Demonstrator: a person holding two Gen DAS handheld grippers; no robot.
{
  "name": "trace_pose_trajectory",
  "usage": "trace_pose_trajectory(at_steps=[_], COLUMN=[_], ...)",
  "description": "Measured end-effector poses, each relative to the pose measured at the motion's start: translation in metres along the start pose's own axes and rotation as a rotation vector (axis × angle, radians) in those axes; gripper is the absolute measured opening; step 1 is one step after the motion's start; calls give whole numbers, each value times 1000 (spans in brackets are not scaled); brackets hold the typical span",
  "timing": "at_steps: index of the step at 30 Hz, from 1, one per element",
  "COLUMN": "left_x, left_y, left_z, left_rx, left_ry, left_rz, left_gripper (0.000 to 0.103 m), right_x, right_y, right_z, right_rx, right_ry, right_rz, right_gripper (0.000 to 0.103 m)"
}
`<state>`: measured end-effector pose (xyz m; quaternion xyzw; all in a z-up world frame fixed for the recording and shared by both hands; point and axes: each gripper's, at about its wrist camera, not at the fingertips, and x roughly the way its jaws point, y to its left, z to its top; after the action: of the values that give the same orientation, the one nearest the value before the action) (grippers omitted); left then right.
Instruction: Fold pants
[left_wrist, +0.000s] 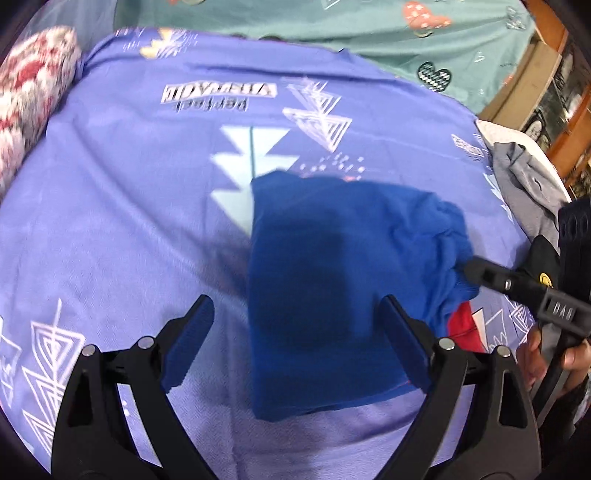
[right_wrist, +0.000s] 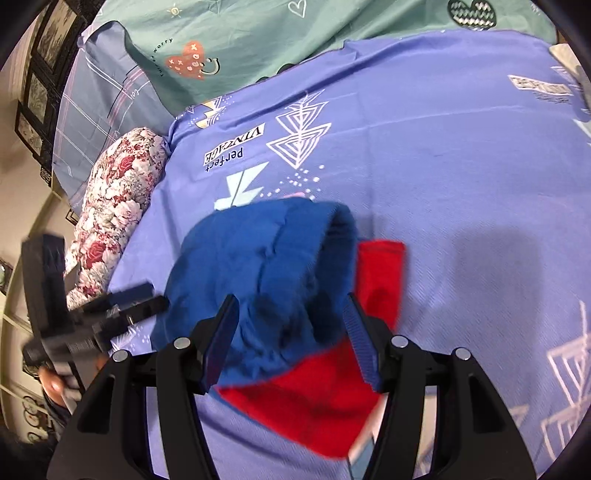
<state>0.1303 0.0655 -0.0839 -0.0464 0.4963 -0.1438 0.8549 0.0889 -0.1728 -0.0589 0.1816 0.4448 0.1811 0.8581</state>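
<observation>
Blue pants (left_wrist: 332, 266) lie folded in a compact rectangle on the purple patterned bedsheet (left_wrist: 129, 206); in the right wrist view the blue pants (right_wrist: 255, 266) show a bunched waistband, with a red part (right_wrist: 325, 398) sticking out beneath. My left gripper (left_wrist: 295, 336) is open, hovering over the near left part of the pants, empty. My right gripper (right_wrist: 288, 339) is open above the waistband end; its fingertips (left_wrist: 476, 271) show in the left wrist view at the pants' right edge. The left gripper (right_wrist: 144, 299) shows at the pants' left edge.
A floral bolster (right_wrist: 114, 210) lies at the left edge of the sheet. A teal sheet (right_wrist: 258, 40) with hearts lies behind. Grey clothing (left_wrist: 528, 184) is piled at the right, by wooden furniture (left_wrist: 554, 66).
</observation>
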Motion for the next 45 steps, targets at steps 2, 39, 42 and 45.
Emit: trace_pose_trajectory(at_steps=[2,39,42,45], left_x=[9,-1,-7,5], left_y=[6,13,7,-4], left_z=[-3,-6,-3,-5], left_rx=[-22,-107,-85,-56], left_ry=[25,20,6,33], left_rz=[-8,-84,-83,-86], left_gripper=[92,93,93,93], right_x=[12,-21,-43,-40], right_y=[4,45,46,29], right_z=[6,12,10,1], right_rx=[-11,-113,-105,-60], right_ry=[38,-33,-61,-25], right_rz=[26,101,99,66], right_gripper=[59,20,20,20])
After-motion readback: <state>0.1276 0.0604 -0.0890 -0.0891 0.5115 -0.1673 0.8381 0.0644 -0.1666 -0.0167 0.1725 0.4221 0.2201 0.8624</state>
